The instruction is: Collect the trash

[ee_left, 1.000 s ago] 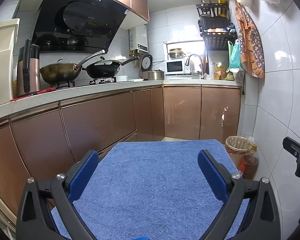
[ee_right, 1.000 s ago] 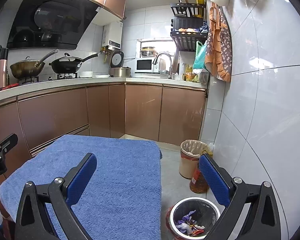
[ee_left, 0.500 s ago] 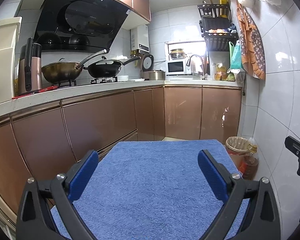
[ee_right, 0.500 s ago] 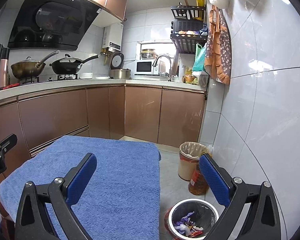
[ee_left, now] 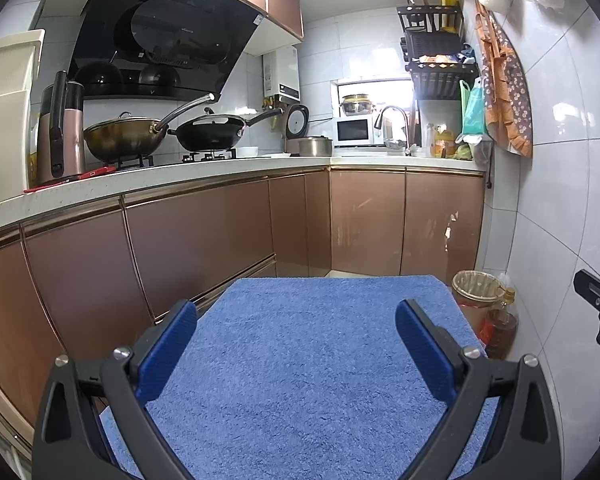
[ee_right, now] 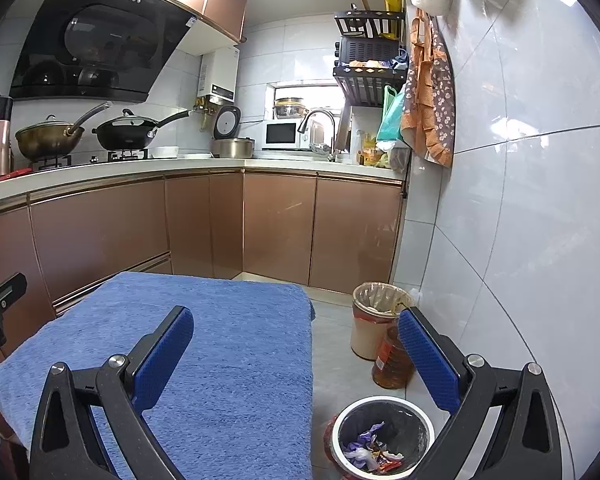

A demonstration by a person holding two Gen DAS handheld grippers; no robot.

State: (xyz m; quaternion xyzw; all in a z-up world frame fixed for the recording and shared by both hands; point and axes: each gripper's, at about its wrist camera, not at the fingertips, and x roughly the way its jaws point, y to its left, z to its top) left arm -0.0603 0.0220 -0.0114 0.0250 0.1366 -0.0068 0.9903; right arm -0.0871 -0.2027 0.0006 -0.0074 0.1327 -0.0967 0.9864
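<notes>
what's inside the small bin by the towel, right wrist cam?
The small bin has a dark liner and holds crumpled wrappers, purple, white and red, lying at the bottom. Its near rim is cut off by the frame edge, and anything under the wrappers is hidden.

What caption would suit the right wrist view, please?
Open right tongs above the blue towel, wrapper-filled bin on the floor.

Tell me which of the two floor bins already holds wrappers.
The small dark-lined bin nearest the right gripper; the taller bag-lined bin stands farther back by the wall.
</notes>
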